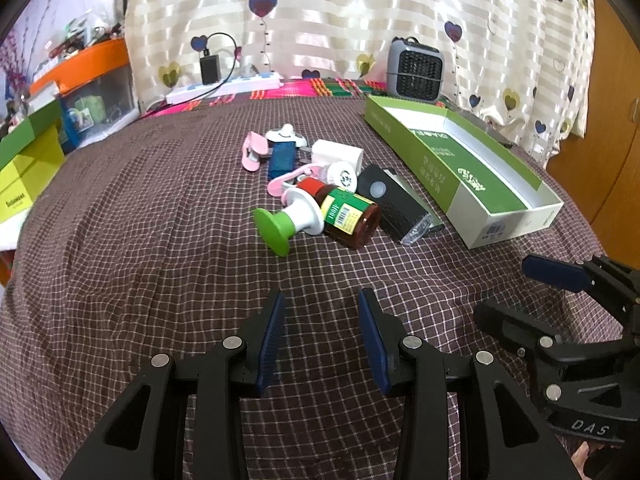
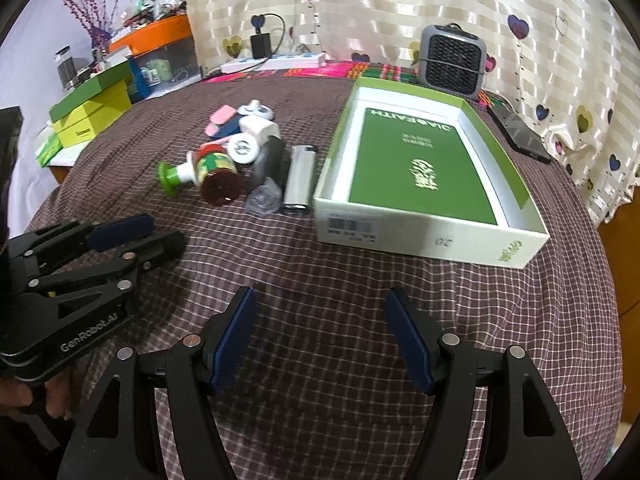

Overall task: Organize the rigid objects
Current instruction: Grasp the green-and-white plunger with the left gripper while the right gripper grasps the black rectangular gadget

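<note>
Far edge of your table: grey heater (image 2: 452, 60) right, white power strip (image 2: 276, 62) left | phone (image 2: 520, 130) at right edge | heart-print curtain (image 1: 360, 12) behind.

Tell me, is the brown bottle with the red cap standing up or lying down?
Lying down. The brown bottle rests on its side on the checked cloth, its round base facing the cameras.

Left gripper (image 1: 322, 344): black plastic frame, ribbed blue pads (image 1: 272, 344), round silver screws; white "GenRobot.AI" lettering on its side in the right wrist view. Right gripper (image 2: 324, 344): same black frame, blue pads (image 2: 234, 344), silver screws; "DAS" marking visible in the left wrist view.
</note>
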A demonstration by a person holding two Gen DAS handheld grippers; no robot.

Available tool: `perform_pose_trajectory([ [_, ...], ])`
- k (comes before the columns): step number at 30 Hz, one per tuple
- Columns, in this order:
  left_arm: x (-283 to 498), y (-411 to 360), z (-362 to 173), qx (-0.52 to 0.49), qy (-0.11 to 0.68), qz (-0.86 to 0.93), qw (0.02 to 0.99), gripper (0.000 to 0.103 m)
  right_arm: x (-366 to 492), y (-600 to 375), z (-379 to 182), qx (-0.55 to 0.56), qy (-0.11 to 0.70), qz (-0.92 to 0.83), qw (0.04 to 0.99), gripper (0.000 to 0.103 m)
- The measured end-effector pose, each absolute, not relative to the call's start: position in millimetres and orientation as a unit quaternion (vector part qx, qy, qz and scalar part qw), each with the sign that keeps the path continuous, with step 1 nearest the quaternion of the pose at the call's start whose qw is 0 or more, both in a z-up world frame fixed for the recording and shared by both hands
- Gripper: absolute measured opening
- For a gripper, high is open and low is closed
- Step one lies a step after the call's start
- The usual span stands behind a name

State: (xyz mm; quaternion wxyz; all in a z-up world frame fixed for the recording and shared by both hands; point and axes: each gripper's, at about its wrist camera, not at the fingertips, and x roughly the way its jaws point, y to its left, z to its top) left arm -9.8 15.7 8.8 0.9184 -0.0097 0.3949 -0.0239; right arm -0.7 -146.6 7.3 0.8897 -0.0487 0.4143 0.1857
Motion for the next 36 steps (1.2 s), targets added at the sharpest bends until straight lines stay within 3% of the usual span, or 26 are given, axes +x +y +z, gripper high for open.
perform_pose_trajectory([
  [8, -8.9, 36.5, 21.9, -0.051, 0.380, -0.039, 0.923, 0.037, -7.5, -127.9, 22.6, -0.052, 0.392, 0.223, 0.891, 0.067],
  [19, 14.8, 52.2, 26.7, -0.086, 0.379, -0.054, 0.920, 0.037, 11.6, -105.4, 34.1, -0.058, 0.375, 0.251, 0.891, 0.051],
  [36, 52.5, 57.7, 14.1, -0.066, 0.393, -0.091, 0.912, 0.037, 51.3, -90.1, 26.6, -0.085, 0.395, 0.242, 0.882, 0.051],
])
